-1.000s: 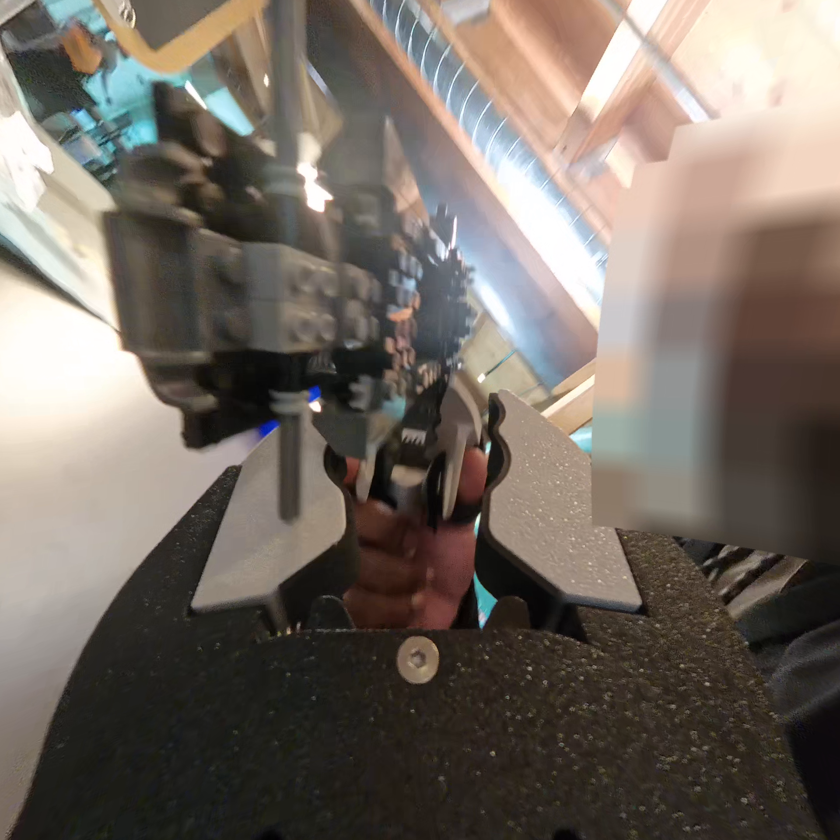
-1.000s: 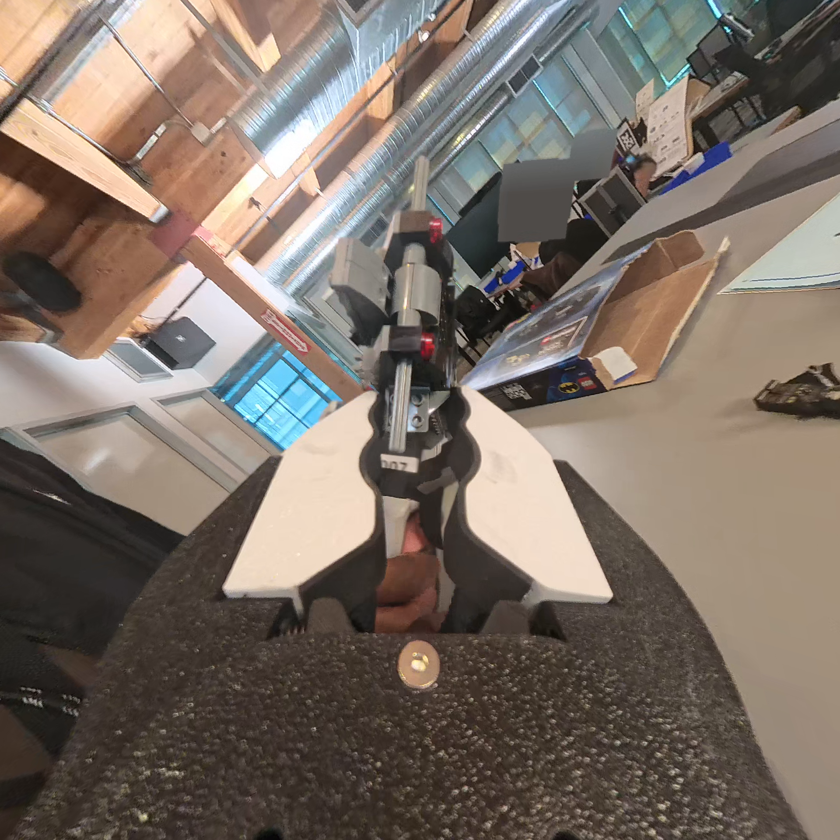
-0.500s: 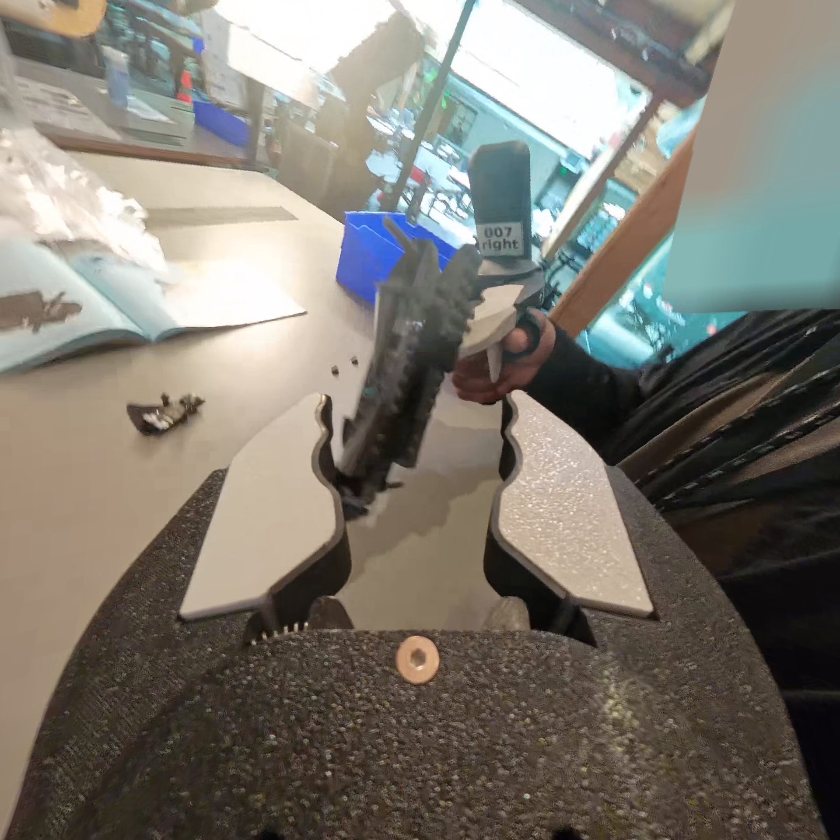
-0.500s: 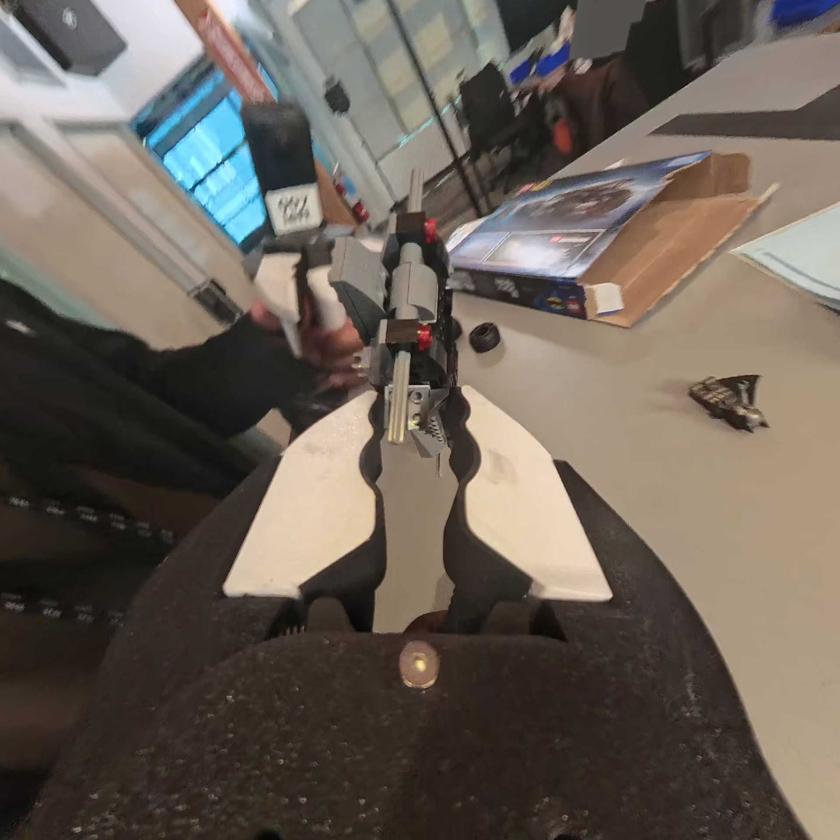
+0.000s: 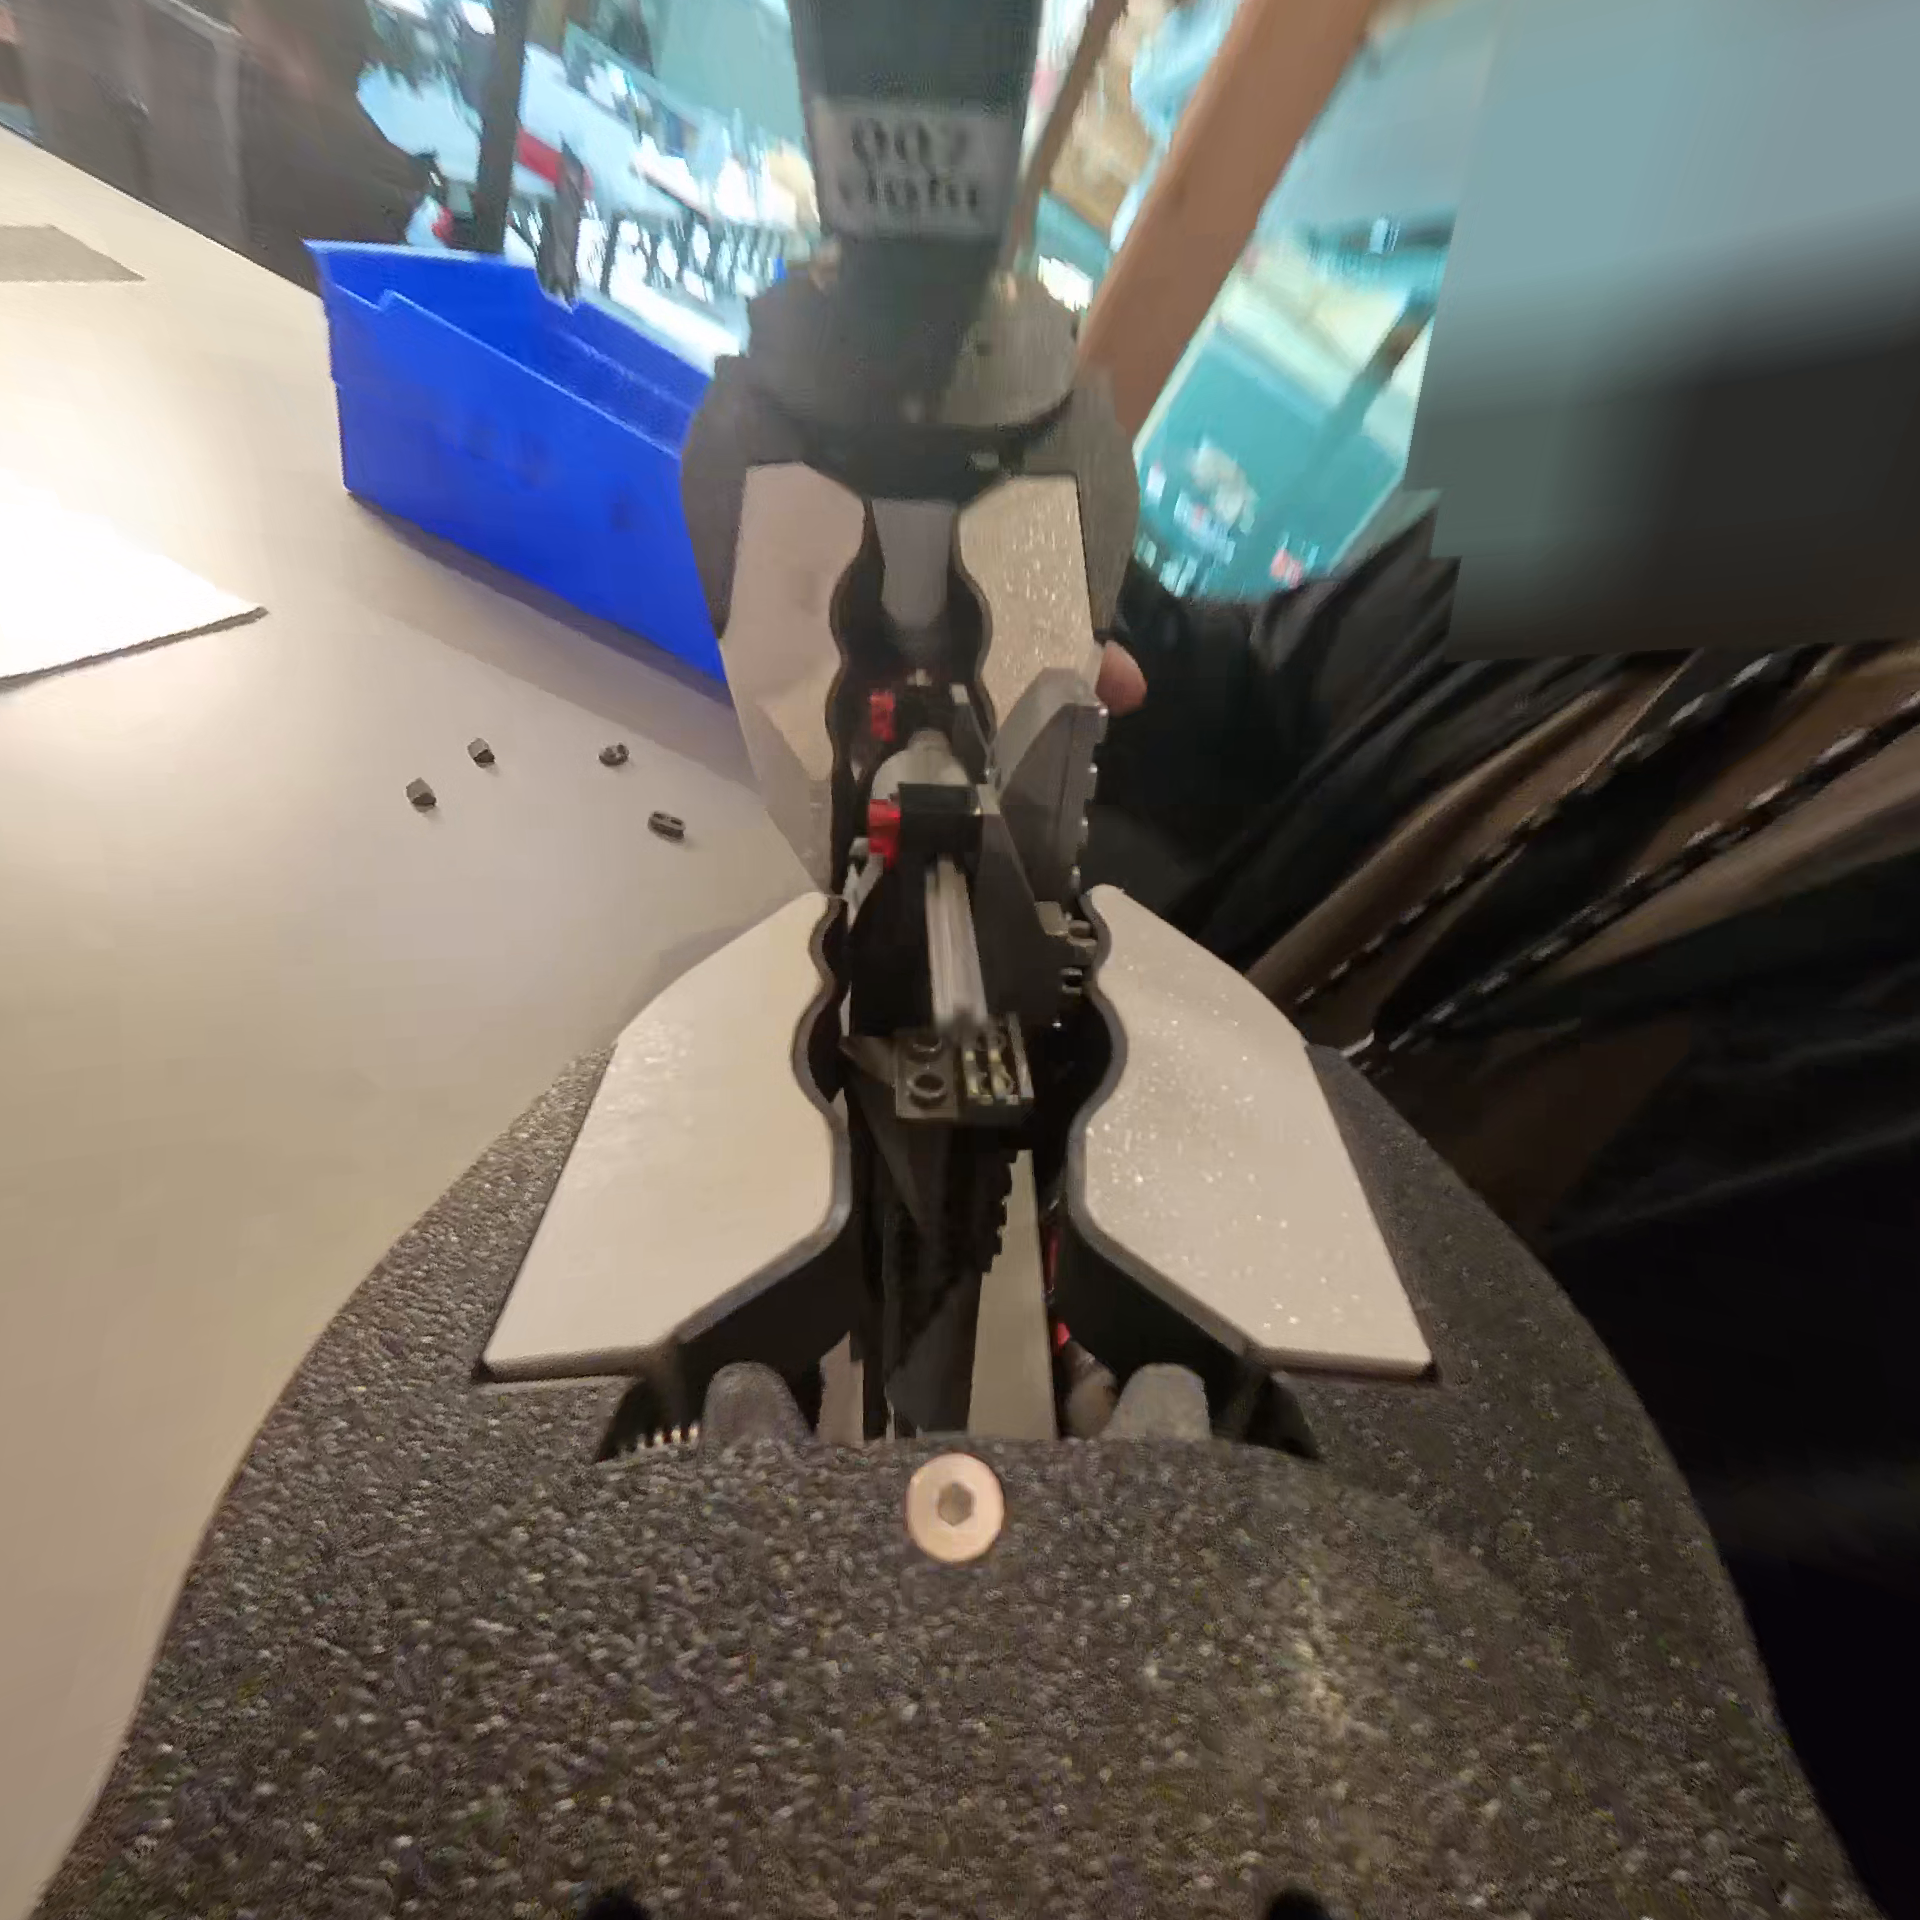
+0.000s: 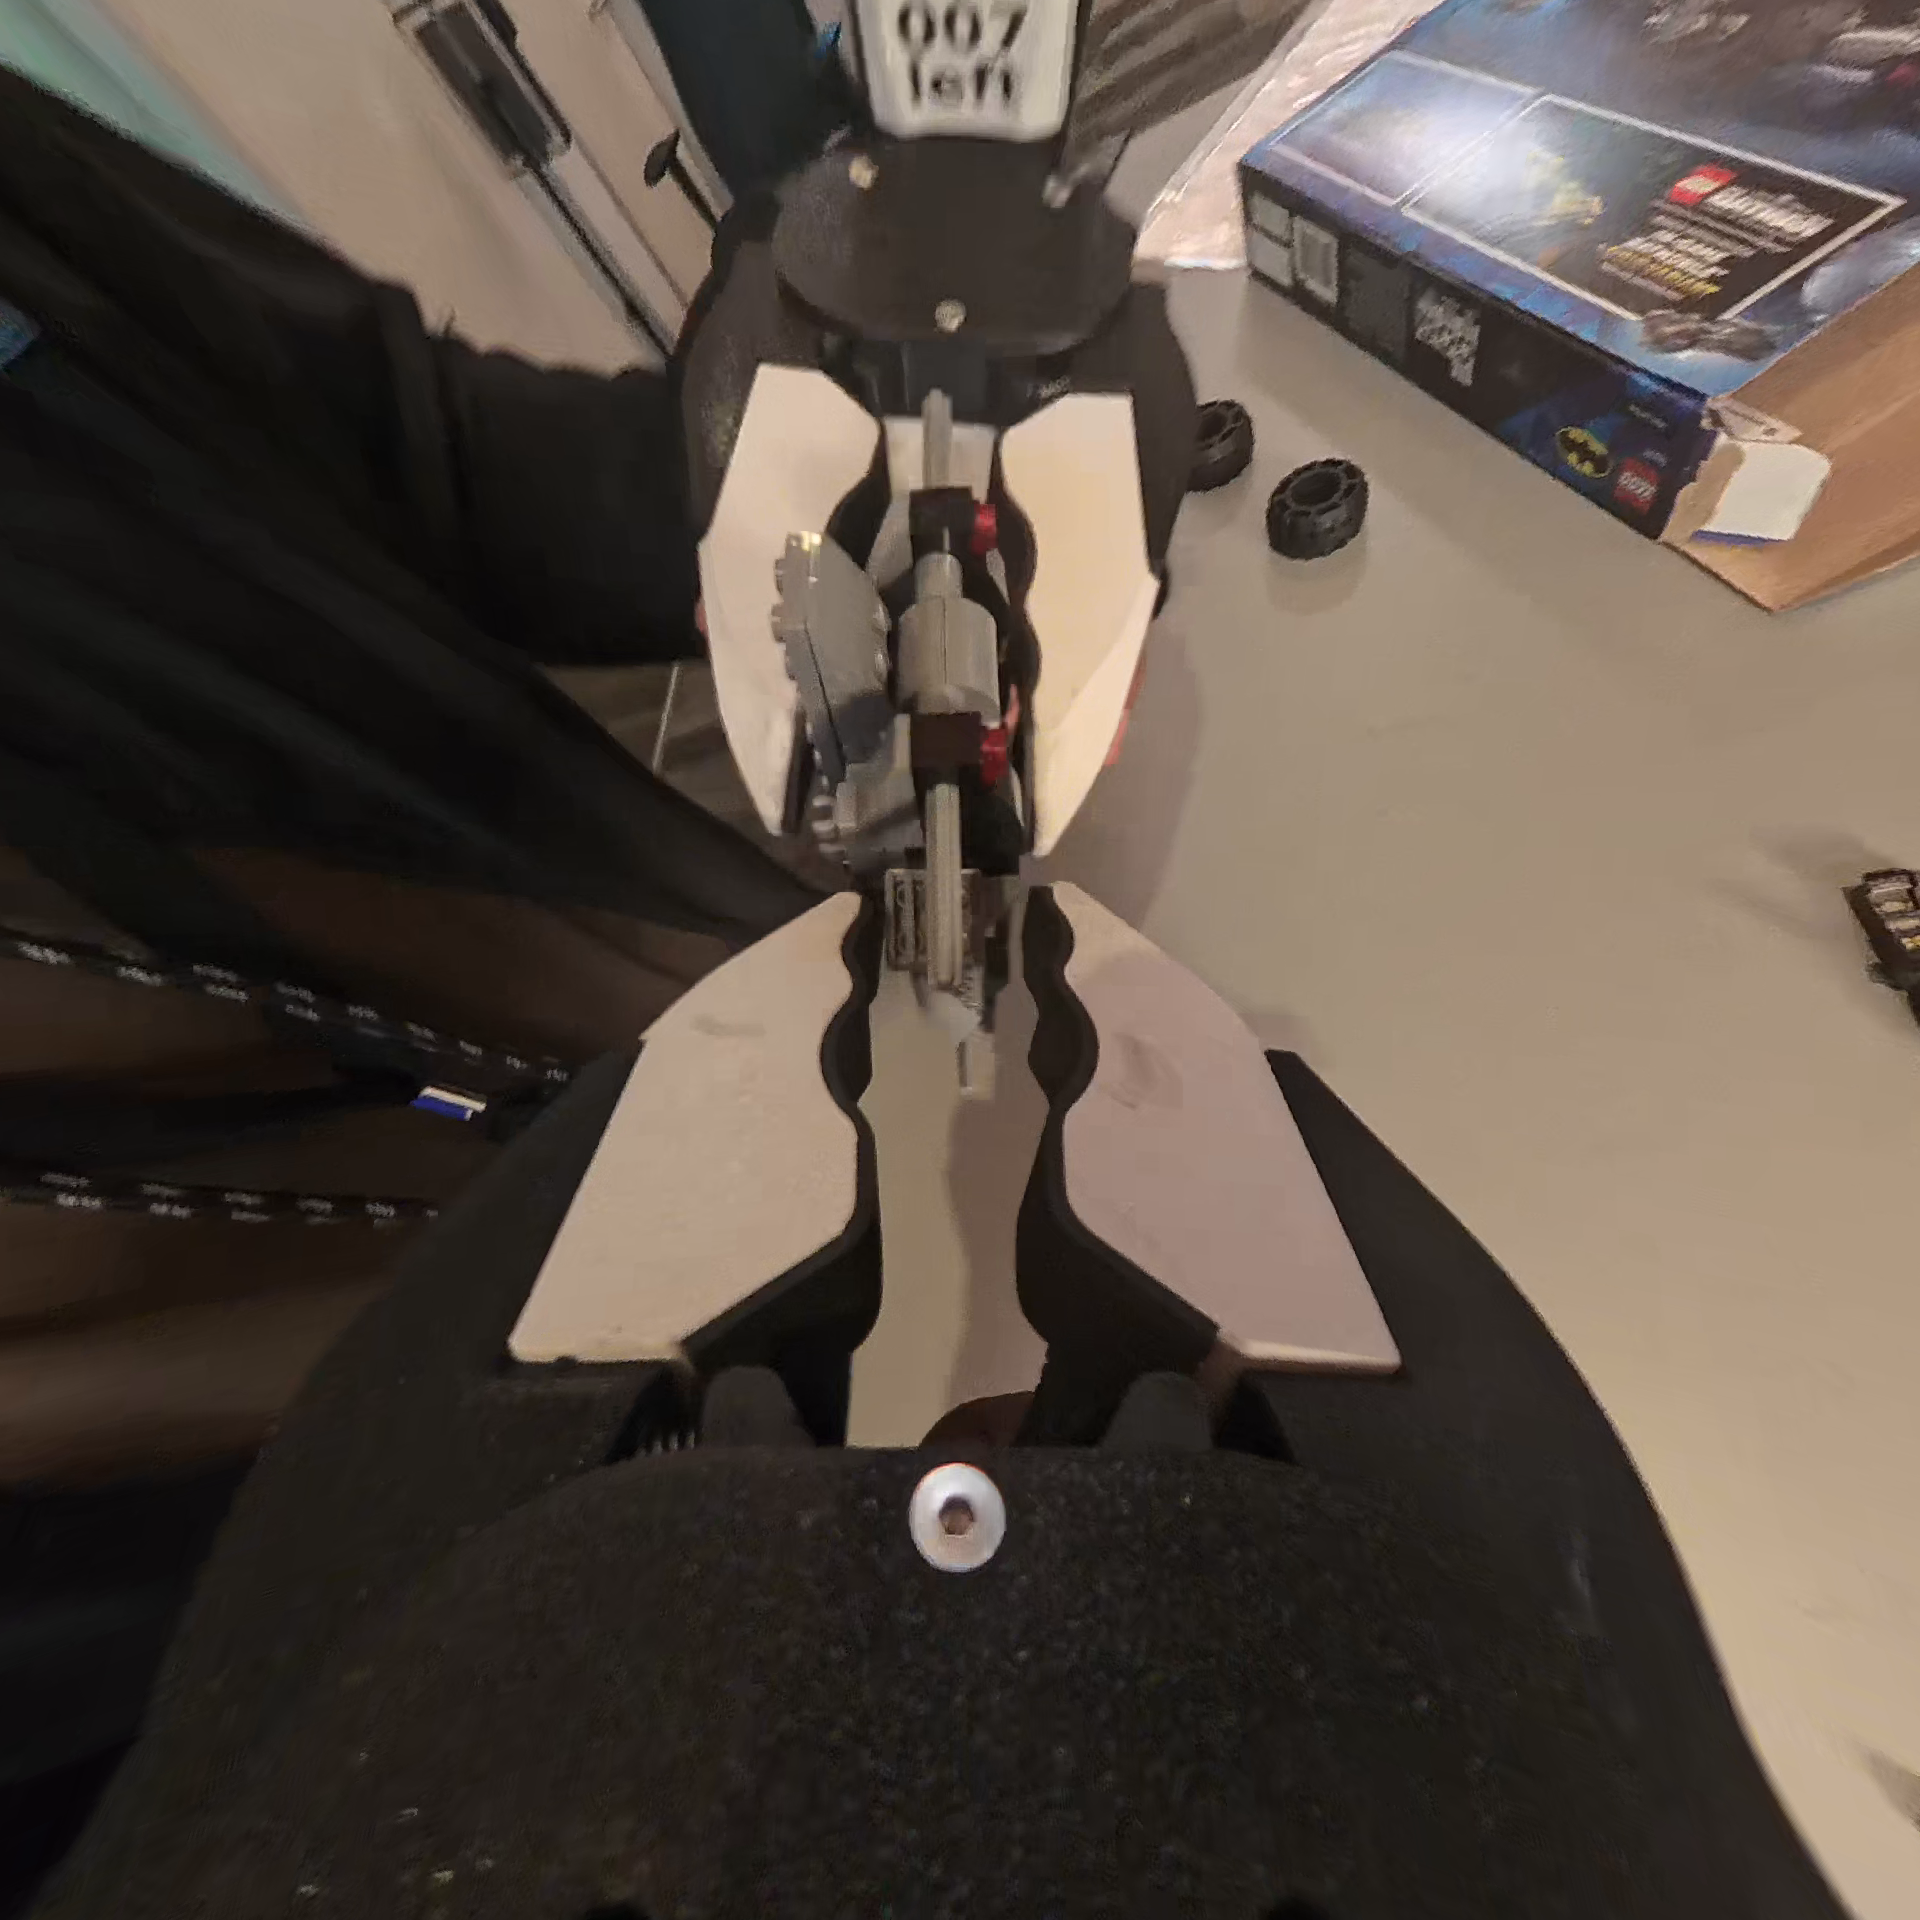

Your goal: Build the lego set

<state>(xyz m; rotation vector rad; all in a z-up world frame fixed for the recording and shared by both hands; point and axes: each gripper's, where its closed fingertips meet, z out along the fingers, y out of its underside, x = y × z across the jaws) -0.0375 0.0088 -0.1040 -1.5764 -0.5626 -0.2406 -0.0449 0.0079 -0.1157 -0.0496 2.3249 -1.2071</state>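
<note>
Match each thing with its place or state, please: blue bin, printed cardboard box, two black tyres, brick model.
Things:
1. blue bin
2. printed cardboard box
3. two black tyres
4. brick model

Places or states:
a. between the fingers of the left gripper and the right gripper
b. lying on the table with one end torn open
c. standing behind the small dark pieces
d. on the table, beside the box's near corner

Pairs: 1-c, 2-b, 3-d, 4-a
</note>
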